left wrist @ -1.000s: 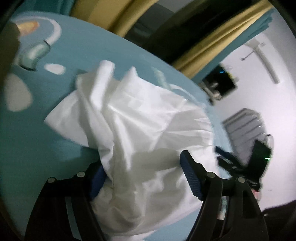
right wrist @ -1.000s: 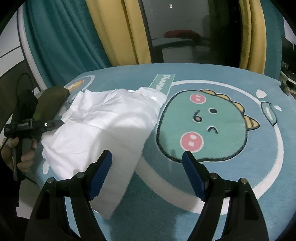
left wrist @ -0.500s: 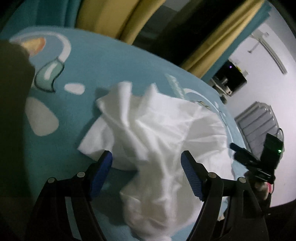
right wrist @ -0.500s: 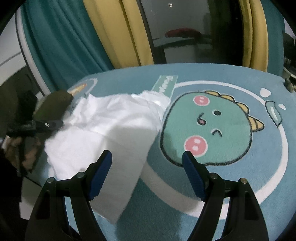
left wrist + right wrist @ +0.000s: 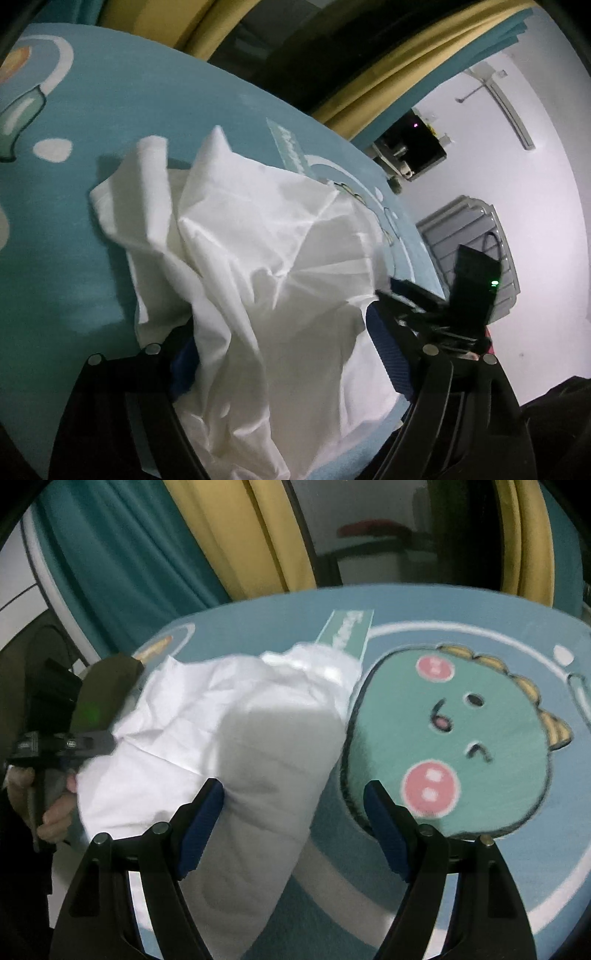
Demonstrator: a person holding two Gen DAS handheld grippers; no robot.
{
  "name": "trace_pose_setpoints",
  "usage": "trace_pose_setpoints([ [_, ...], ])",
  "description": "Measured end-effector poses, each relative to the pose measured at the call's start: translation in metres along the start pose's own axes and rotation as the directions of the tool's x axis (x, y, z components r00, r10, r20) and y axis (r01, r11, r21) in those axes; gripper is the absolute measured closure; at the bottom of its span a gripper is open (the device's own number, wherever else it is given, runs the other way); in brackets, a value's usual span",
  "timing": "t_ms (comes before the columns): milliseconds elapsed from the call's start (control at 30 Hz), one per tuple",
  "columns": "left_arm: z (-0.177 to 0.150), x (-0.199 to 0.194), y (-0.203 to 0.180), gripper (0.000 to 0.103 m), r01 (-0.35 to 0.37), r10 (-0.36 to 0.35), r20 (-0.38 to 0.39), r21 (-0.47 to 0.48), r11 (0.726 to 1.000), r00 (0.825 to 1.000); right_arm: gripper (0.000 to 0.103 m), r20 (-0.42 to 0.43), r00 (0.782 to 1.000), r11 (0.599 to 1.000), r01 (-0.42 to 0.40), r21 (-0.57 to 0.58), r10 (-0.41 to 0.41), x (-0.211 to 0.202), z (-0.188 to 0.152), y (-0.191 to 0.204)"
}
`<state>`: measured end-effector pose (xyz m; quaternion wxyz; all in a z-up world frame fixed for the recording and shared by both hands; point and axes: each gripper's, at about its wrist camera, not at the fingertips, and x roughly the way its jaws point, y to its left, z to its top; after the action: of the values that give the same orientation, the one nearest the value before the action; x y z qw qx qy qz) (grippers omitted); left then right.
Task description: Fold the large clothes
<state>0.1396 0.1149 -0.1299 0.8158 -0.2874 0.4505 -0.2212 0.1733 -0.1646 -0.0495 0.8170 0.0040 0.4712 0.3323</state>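
left gripper (image 5: 284,350): jaws spread, apparently over white garment (image 5: 266,236) | right gripper (image 5: 293,827): jaws spread, empty

White lettering is printed on a pale green banner (image 5: 345,630) woven into the blue rug (image 5: 424,602), but it is blurred and partly covered by white cloth (image 5: 229,731); no word can be made out. No other writing is seen.

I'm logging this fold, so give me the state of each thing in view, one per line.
White garment: crumpled, unfolded, bunched on the rug.
Dinosaur rug: flat, partly covered by the garment.
Left gripper: fingers apart, cloth bunched between them.
Right gripper: open, holding nothing.
Curtains: hanging.
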Motion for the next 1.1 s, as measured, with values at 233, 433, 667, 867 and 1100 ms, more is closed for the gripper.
trace_pose_setpoints([
  [233,0.000,0.025,-0.025,0.019,-0.111,0.116,-0.059,0.091,0.990,0.991,0.025,-0.015,1.000,0.999,0.005,-0.046,-0.006,0.007,0.004,0.011],
  [433,-0.001,0.027,-0.035,0.019,-0.245,0.254,-0.028,0.180,0.953,0.967,0.025,-0.004,0.998,0.998,-0.067,0.021,0.067,0.002,0.005,-0.004],
  [667,-0.005,0.034,-0.043,0.022,-0.293,0.293,0.035,0.238,0.926,0.955,0.025,0.019,0.994,0.993,-0.109,0.039,0.108,0.012,0.010,0.003],
  [867,-0.007,0.034,-0.034,0.064,-0.235,0.229,0.051,0.180,0.955,0.972,0.039,0.011,0.993,0.992,-0.122,0.015,0.121,0.020,0.014,0.013],
  [1100,-0.011,0.034,-0.045,0.076,-0.253,0.235,0.117,0.166,0.953,0.965,0.070,0.034,0.984,0.984,-0.176,0.042,0.174,0.018,0.014,0.007],
])
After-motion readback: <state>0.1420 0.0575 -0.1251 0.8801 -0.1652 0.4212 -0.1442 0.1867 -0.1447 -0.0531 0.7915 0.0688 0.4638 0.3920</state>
